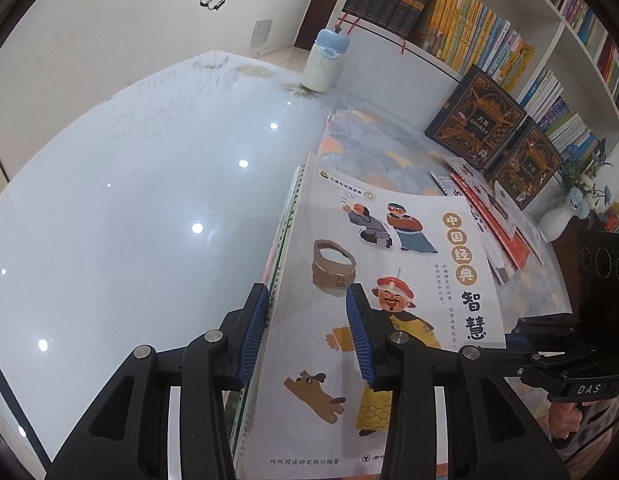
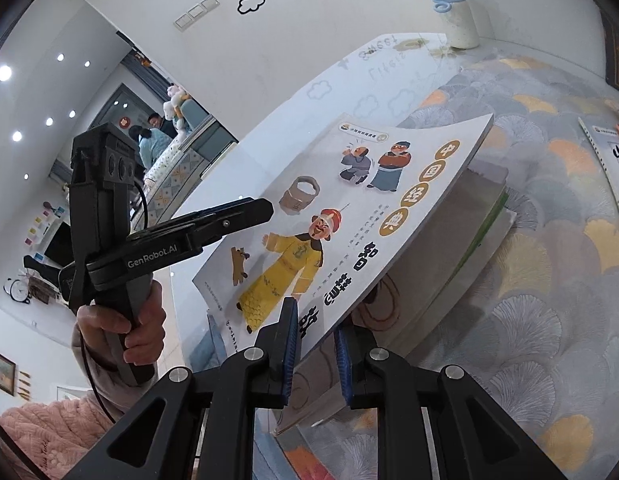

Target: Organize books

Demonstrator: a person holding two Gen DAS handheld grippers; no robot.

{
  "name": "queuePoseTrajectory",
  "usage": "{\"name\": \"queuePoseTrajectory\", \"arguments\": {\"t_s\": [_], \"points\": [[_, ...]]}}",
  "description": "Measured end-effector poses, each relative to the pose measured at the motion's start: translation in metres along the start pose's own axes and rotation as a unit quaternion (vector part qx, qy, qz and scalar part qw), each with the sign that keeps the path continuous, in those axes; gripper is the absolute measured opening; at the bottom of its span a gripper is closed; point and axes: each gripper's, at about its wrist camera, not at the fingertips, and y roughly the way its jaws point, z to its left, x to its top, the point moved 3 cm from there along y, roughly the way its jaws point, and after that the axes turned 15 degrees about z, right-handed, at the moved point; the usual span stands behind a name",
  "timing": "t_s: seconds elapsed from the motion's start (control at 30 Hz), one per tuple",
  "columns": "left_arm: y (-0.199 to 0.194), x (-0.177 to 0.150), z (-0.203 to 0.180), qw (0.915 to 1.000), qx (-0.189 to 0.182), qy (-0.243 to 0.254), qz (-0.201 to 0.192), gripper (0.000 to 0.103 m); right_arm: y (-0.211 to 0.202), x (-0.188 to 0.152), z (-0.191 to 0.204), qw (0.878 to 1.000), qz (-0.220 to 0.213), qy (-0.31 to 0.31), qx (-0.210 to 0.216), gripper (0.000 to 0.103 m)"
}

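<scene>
On the glossy white table (image 1: 129, 220), at about five o'clock in the left wrist view, a stack of picture books (image 1: 373, 300) lies partly on a patterned mat (image 1: 389, 152). Your left gripper (image 1: 307, 330) straddles the spine side of that stack: one blue pad hangs off the left edge and the other rests over the top cover, jaws apart and not squeezing anything. In the right wrist view, your right gripper (image 2: 317, 344) at six o'clock is clamped on the near edge of the top book (image 2: 349, 220), and that book tilts up off the ones below it. Your left hand (image 2: 125, 320) shows at eight o'clock there, wrapped round the handle. Two dark ornate books (image 1: 493, 136) stand at two o'clock against the bookshelf (image 1: 489, 40), with thin booklets (image 1: 489, 216) lying flat just before them. A blue-capped bottle (image 1: 325, 60) stands at twelve o'clock, a white vase of flowers (image 1: 561, 216) at three.
</scene>
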Motion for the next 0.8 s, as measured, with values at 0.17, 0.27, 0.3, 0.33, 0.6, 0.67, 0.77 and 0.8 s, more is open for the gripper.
{"name": "queuePoseTrajectory", "arguments": {"t_s": [0.17, 0.27, 0.3, 0.33, 0.6, 0.67, 0.77, 0.8], "points": [[0.003, 0.001, -0.002, 0.9998, 0.017, 0.007, -0.001, 0.037, 0.004, 0.0, -0.002, 1.0, 0.001, 0.006, -0.002, 0.018], [0.004, 0.002, -0.005, 0.9997, 0.024, 0.009, -0.001, 0.038, 0.005, -0.004, 0.0, 1.0, 0.002, 0.013, 0.002, 0.019], [0.004, 0.002, -0.006, 0.9996, 0.027, 0.011, -0.002, 0.038, 0.006, -0.005, -0.002, 1.0, 0.004, 0.018, 0.007, 0.02], [0.004, 0.001, -0.006, 0.9996, 0.028, 0.011, -0.002, 0.039, 0.006, -0.005, -0.004, 1.0, 0.002, 0.021, 0.013, 0.021], [-0.002, 0.0, -0.005, 0.9995, 0.032, 0.001, -0.005, 0.043, 0.005, -0.007, -0.008, 0.998, 0.006, 0.042, 0.048, 0.033], [-0.008, -0.001, -0.007, 0.9993, 0.036, 0.0, -0.012, 0.049, 0.004, -0.009, -0.008, 0.998, 0.007, 0.042, 0.048, 0.034], [-0.014, -0.002, -0.011, 0.999, 0.041, 0.001, -0.02, 0.051, 0.001, -0.013, -0.011, 0.998, 0.006, 0.046, 0.049, 0.034], [-0.016, -0.003, -0.014, 0.9988, 0.044, 0.004, -0.022, 0.051, 0.0, -0.015, -0.013, 0.997, 0.007, 0.049, 0.051, 0.034]]}}
